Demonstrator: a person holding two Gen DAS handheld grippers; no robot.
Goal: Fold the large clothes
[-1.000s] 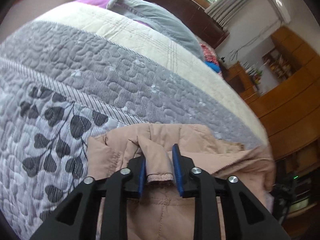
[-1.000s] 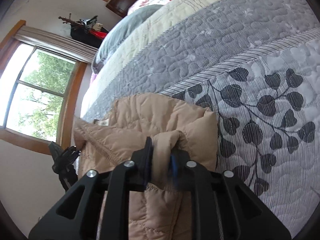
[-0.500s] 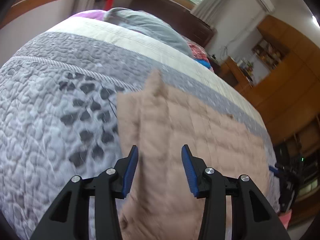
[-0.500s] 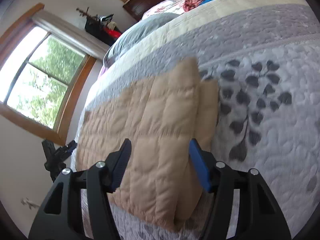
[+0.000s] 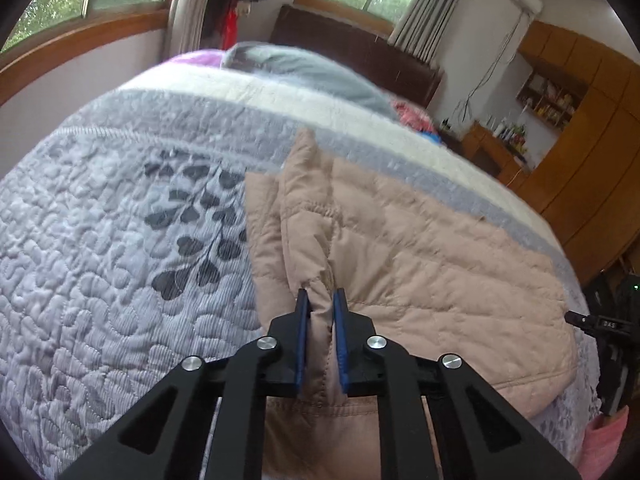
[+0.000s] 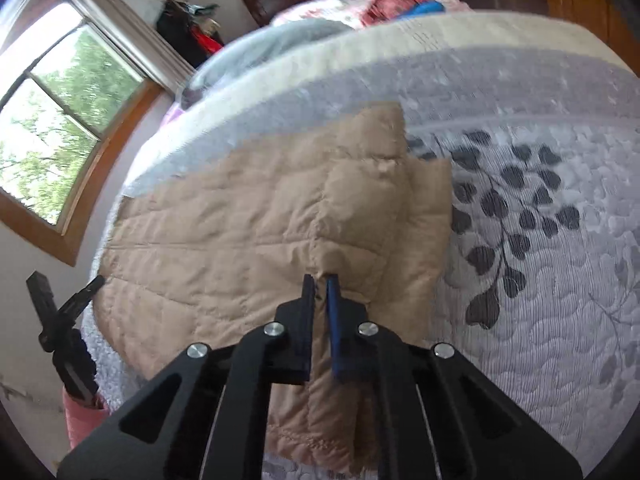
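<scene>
A tan quilted jacket (image 5: 420,264) lies flat on the bed's grey leaf-print quilt (image 5: 100,240), with a sleeve (image 5: 304,184) folded lengthwise over it. My left gripper (image 5: 320,300) sits low over the near part of that sleeve. Its jaws are closing and its blue pads pinch a raised ridge of the fabric. In the right wrist view the same jacket (image 6: 240,220) spreads to the left on the quilt (image 6: 560,300). There my right gripper (image 6: 320,284) is shut on a thin fold of the sleeve (image 6: 380,152) near the hem.
A grey pillow (image 5: 304,68) and a dark headboard (image 5: 352,48) lie at the far end of the bed. Wooden cupboards (image 5: 592,160) stand to the right. A black stand (image 6: 64,320) rises beside the bed's edge, below a window (image 6: 52,120).
Both grippers let go of the folded cuff, drew back along the jacket toward its near edge with their jaws wide, and have now closed on a ridge of the sleeve fabric.
</scene>
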